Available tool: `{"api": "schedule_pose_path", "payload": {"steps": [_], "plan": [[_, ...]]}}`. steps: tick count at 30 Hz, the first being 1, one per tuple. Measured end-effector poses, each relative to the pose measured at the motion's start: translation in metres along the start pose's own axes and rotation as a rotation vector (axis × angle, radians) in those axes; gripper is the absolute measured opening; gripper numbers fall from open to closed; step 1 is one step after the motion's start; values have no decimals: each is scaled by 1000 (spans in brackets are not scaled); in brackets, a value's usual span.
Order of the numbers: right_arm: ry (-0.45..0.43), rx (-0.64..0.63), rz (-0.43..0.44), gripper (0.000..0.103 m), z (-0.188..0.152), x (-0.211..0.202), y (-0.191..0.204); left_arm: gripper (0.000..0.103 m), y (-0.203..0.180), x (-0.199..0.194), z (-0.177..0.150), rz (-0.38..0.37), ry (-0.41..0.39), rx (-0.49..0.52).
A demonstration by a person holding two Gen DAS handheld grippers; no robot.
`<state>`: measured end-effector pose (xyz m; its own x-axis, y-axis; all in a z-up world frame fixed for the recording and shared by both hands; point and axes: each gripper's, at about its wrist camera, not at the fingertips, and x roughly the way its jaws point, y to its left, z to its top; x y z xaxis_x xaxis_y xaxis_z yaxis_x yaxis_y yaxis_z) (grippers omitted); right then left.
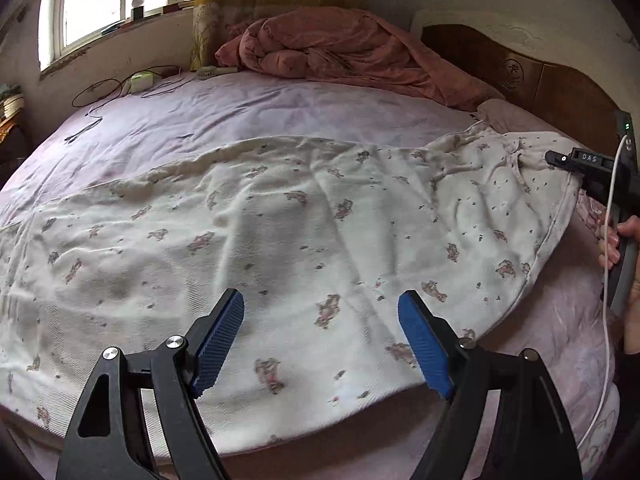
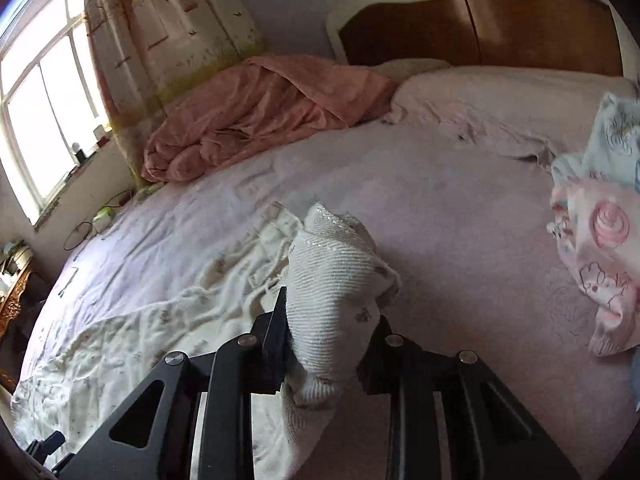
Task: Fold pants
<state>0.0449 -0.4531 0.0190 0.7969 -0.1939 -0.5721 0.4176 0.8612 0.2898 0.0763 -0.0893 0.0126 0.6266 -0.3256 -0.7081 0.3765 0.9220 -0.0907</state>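
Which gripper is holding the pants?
The right gripper: its jaws are shut on the pants at the waistband. The left gripper hangs open above them.

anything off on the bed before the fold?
The pants lie flat but rumpled, the waist end bunched in the shut right gripper. Left gripper hangs open above the cloth. Loose black cables sit at the bed's far corner.

Daylight from blown-out window; fisheye-warped edges.

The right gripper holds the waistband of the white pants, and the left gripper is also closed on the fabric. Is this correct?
Not quite. In the left wrist view the left gripper has its jaws open above the pants, gripping nothing. The right gripper does hold the waistband.
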Motion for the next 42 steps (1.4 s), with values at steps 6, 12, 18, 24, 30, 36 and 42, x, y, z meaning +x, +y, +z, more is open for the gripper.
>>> {"api": "schedule_pose_path", "payload": {"steps": [6, 12, 18, 24, 30, 36, 42], "plan": [[-42, -44, 185, 27, 6, -41, 67, 79, 40, -22, -4, 59, -42, -56], [12, -198, 333, 27, -32, -55, 179, 79, 90, -50, -4, 136, -92, -143], [110, -230, 410, 27, -92, -47, 250, 79, 131, -85, -6, 211, -167, -166], [107, -189, 420, 27, -127, -59, 284, 79, 162, -102, -13, 228, -192, -201], [21, -173, 513, 27, -110, -85, 319, 79, 181, -109, -21, 242, -198, -239], [183, -312, 434, 32, -181, -46, 370, 79, 197, -108, -27, 261, -192, -285], [295, -418, 421, 64, -235, -29, 374, 80, 197, -101, -33, 267, -166, -271]]}}
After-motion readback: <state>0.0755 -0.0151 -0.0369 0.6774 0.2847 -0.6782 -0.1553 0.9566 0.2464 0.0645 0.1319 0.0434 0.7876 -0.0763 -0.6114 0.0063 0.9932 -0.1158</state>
